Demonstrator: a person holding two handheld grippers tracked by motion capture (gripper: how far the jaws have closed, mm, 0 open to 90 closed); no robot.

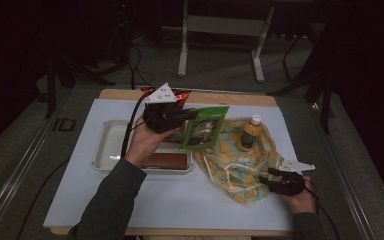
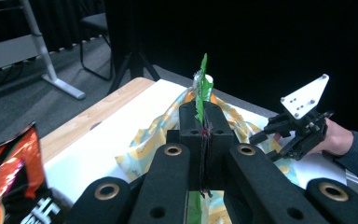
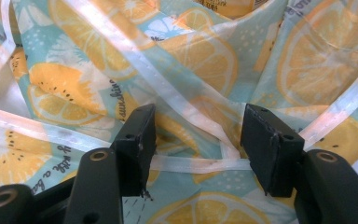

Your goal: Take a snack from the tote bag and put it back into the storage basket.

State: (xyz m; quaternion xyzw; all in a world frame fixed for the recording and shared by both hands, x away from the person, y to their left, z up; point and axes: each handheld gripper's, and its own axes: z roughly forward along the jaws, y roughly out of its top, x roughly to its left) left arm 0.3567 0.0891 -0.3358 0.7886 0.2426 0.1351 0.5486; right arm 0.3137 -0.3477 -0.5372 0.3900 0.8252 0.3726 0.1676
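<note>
Left gripper (image 1: 192, 116) clamped on green snack pouch (image 1: 203, 127), lifted toward citrus-print bag (image 1: 232, 167) | right gripper (image 3: 196, 135) wide, straddling strap (image 3: 196, 163), probably steadying the bag's mouth.

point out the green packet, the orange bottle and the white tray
green packet (image 1: 203, 129), high view, middle of its printed front
orange bottle (image 1: 250, 134), high view, its orange body below the white cap
white tray (image 1: 109, 145), high view, bare floor at its left end

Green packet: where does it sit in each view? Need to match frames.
High view: green packet centre, held up by the left gripper over the tray's right end.
Left gripper view: edge-on green strip clamped between the shut jaws.
Right gripper view: not in frame.
Shared landmark: citrus-print bag.
</note>
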